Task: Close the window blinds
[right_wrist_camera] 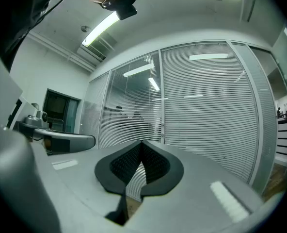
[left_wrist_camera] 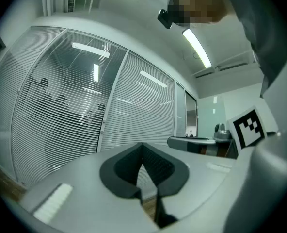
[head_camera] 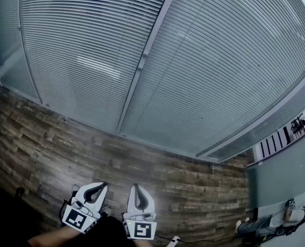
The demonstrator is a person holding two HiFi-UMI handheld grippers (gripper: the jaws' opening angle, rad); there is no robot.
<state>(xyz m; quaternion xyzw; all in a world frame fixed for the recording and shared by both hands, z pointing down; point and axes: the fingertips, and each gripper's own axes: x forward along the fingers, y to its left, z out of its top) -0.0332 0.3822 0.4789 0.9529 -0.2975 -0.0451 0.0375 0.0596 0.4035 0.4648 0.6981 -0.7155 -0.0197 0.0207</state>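
- Left gripper (left_wrist_camera: 142, 147): jaws together at the tips, nothing in them. Held low and level, aimed at the glass wall.
- Right gripper (right_wrist_camera: 141, 144): same, fully closed and empty.
- Blinds (head_camera: 90, 50) run across the whole wall ahead, split by a mullion (head_camera: 142, 60). Both grippers are well short of them, low over the wood floor (head_camera: 49, 143).
- Task looks not started: in both gripper views, figures show through the slats of the pane on the left, so that one is still part open. The pane on the right (right_wrist_camera: 211, 106) reads denser.
- Risk 1: no wand, cord or knob in any view. If I go in blind I'll jab slats or glass instead of the control.
- Risk 2: I can't tell if the slats sit behind glass. If so, pushing them directly does nothing.
- Risk 3: both jaws are shut, so they'd bump a thin control aside unless opened first.
- Risk 4: white cable end (head_camera: 173, 239) on the floor near my feet, a snag hazard when stepping forward.
- Writing: none legible. Only the square marker (left_wrist_camera: 252, 126) patterns on the gripper cubes.
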